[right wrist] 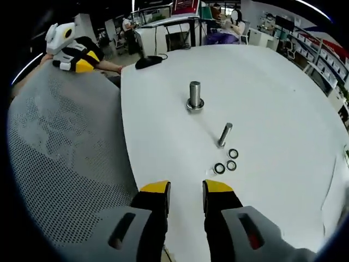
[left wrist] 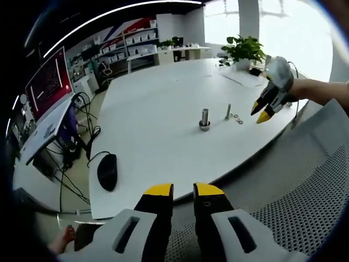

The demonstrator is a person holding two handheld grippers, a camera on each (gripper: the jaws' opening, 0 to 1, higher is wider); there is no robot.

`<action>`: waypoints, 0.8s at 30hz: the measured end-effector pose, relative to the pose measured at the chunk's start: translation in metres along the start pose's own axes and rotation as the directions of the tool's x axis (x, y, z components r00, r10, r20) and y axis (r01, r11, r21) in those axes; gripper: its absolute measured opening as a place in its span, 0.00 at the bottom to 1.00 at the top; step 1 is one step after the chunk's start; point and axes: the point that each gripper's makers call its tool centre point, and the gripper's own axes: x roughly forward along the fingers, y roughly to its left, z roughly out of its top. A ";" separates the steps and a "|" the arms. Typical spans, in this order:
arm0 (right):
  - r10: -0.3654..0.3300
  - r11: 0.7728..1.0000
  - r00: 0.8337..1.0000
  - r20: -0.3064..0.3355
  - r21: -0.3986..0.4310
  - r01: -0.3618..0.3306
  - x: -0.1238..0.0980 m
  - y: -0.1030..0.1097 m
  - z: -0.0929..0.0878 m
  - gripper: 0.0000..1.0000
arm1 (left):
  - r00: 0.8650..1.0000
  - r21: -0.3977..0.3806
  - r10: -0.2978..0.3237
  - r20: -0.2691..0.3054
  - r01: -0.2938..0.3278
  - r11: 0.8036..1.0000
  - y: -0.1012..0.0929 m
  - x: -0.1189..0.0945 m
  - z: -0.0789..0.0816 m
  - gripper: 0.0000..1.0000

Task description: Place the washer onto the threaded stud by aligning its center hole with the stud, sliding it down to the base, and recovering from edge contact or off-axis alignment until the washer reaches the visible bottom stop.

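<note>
In the left gripper view our left tongs (left wrist: pixel 182 191) stand released and hold nothing, short of the bench (left wrist: pixel 158 109). The threaded stud (left wrist: pixel 228 111) rises upright far ahead and to the right, past a stouter post (left wrist: pixel 204 119); the washers (left wrist: pixel 237 117) beside it are barely legible. The right tongs (left wrist: pixel 260 111) hover near them.

In the right gripper view the right tongs (right wrist: pixel 185 188) are released too. Three washers (right wrist: pixel 227 162) lie flat just ahead, slightly right, the stud (right wrist: pixel 224 135) directly beyond, unobstructed. We judge the right hand nearer.
</note>
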 end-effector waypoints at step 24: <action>-0.030 1.000 0.994 -0.103 0.002 0.031 0.041 -0.028 -0.007 0.22 | 1.000 0.005 -0.007 -0.005 0.007 1.000 -0.001 0.000 0.000 0.14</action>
